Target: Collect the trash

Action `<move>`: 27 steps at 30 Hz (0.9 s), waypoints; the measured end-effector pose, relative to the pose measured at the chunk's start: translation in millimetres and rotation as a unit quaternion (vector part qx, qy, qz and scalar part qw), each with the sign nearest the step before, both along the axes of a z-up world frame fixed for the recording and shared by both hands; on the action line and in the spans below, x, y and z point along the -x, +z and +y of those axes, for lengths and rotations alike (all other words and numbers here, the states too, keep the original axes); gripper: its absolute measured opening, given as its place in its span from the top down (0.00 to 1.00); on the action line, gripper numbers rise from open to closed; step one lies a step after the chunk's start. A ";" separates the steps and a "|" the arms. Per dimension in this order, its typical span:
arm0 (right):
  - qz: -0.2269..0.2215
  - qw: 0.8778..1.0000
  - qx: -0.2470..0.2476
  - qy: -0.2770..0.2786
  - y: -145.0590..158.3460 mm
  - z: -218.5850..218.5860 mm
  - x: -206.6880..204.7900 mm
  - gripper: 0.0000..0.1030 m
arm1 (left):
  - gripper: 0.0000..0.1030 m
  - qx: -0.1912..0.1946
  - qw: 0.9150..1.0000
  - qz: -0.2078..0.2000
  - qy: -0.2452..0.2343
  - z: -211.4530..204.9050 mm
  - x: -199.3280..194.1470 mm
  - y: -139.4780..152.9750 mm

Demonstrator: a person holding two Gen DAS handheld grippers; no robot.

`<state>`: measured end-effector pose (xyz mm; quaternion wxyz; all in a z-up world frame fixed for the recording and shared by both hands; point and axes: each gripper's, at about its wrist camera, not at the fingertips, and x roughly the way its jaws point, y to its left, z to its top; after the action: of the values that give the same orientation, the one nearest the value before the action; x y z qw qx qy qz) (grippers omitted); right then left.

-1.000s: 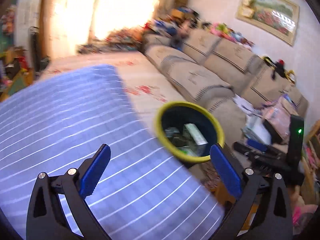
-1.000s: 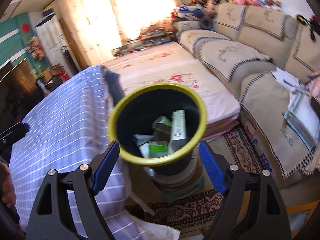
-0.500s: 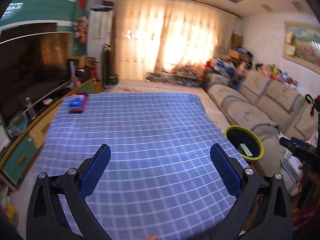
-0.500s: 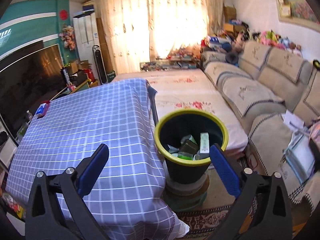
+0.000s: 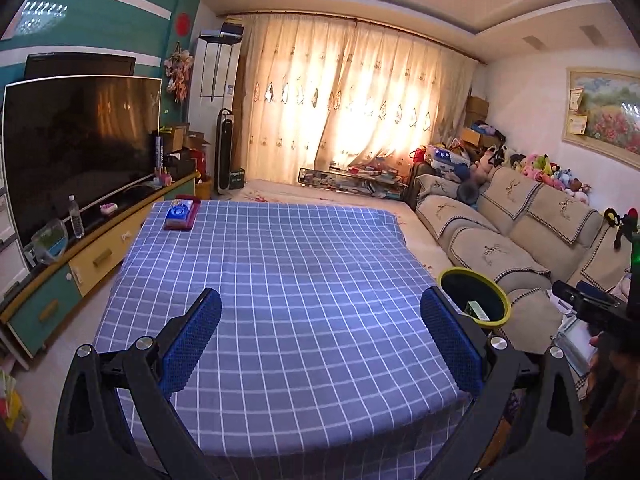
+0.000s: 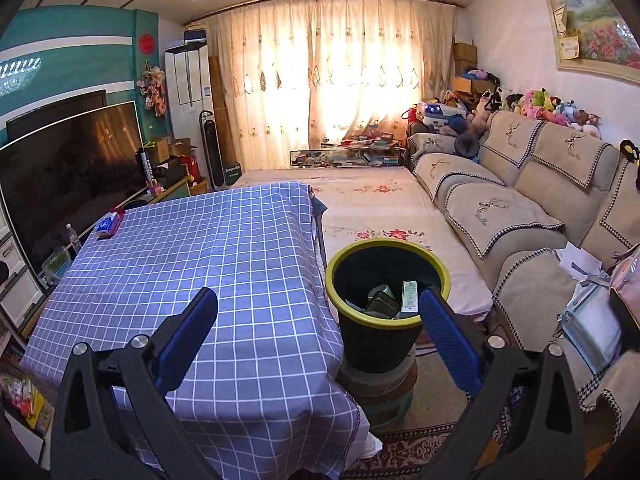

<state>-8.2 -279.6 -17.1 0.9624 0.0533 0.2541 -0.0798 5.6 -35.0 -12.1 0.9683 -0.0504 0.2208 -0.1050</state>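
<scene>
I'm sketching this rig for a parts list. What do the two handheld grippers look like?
Both look alike. The left gripper and the right gripper each have two glossy black angular arms with triangular cut-outs and round silver pivot bolts. Their fingers carry long, textured blue pads. No cables or markings show on either.

The bin (image 6: 386, 280) stands right of the tabletop (image 6: 224, 264), with trash (image 6: 409, 295) in it. A sofa (image 6: 500, 208) sits farther right.

The checked tablecloth (image 5: 280, 280) lies bare across most of the table, with only a tissue pack (image 5: 181, 214) near its far left corner. Off the right edge, the bin (image 6: 386, 300) fills the gap toward the sofa (image 6: 520, 216).
</scene>
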 end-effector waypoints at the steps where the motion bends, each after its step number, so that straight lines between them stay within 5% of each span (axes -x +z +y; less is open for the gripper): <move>1: 0.000 1.000 -0.003 0.000 0.2 0.6 1.2 0.07 | 0.05 -0.003 1.000 -0.001 0.001 -1.6 2.3 -0.7; 27: -0.011 0.999 -0.009 0.032 2.8 17.4 -3.2 0.07 | 0.05 0.012 1.000 0.000 0.025 8.5 -0.2 0.8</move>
<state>-5.0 -262.2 -14.3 0.9667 0.0552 0.2458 -0.0462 5.8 -26.5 -11.3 0.9699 -0.0676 0.2184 -0.0833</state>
